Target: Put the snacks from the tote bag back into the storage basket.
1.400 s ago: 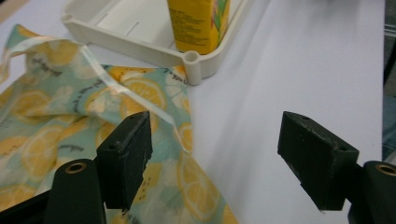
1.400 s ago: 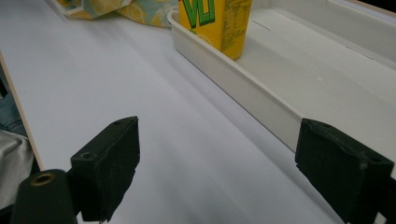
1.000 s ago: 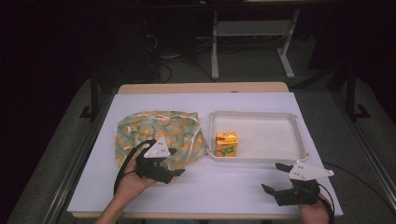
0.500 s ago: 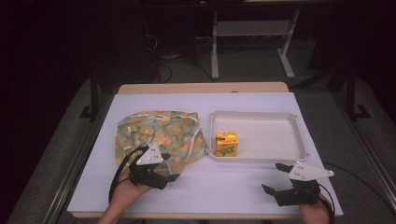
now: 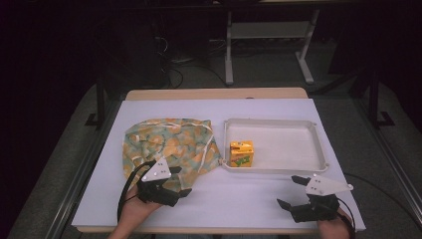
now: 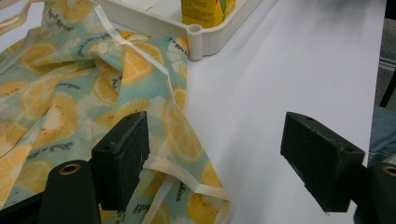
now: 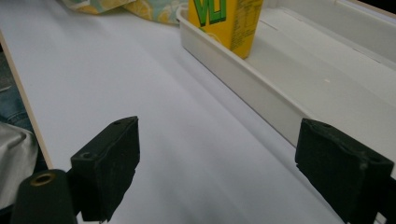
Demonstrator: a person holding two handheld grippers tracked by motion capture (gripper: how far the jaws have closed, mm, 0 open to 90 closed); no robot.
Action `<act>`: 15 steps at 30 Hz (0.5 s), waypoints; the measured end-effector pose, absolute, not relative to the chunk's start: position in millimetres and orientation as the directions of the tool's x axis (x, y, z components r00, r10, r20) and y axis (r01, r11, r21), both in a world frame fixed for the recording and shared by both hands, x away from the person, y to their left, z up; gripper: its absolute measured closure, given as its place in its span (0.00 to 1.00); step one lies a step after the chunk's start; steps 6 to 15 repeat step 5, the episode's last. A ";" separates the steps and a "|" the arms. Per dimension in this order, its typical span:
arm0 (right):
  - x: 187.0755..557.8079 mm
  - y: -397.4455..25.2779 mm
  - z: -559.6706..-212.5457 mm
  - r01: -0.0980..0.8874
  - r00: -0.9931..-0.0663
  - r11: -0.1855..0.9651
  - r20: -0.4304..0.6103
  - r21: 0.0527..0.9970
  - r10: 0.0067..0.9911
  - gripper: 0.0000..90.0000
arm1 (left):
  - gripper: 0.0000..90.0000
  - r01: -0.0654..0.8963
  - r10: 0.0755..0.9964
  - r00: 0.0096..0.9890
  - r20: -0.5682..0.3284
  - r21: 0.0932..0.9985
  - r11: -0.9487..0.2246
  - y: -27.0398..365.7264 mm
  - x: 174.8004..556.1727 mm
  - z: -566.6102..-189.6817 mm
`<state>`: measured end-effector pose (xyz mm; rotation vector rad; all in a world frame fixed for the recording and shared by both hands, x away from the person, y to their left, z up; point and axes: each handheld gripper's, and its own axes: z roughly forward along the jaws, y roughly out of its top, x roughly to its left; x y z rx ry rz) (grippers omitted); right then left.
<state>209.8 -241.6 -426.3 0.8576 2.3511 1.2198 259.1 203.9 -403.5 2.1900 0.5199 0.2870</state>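
Left gripper view: the left gripper (image 6: 219, 158) has its fingers spread wide, one finger (image 6: 122, 156) over the fruit-print cloth bag's (image 6: 70, 98) corner on the table (image 6: 299, 70). Right gripper (image 7: 219, 172) fingers also gape, empty; the yellow carton (image 7: 229, 21) stands ahead in the white tray (image 7: 243, 79).

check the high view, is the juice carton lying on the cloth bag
No, the juice carton stands upright inside the white tray, in its near left corner, beside the cloth bag rather than on it.
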 end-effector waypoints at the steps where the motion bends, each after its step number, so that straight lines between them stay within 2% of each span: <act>1: 209.5 -240.2 -426.5 0.354 -0.754 0.452 -0.036 0.819 0.656 0.15 | 0.26 0.265 0.458 0.889 0.025 0.787 -0.558 204.0 259.2 -403.7; 15: 210.8 -237.6 -427.7 0.345 -0.763 0.473 -0.051 0.811 0.645 0.15 | 0.26 0.269 0.457 0.889 0.012 0.794 -0.545 203.9 260.8 -404.3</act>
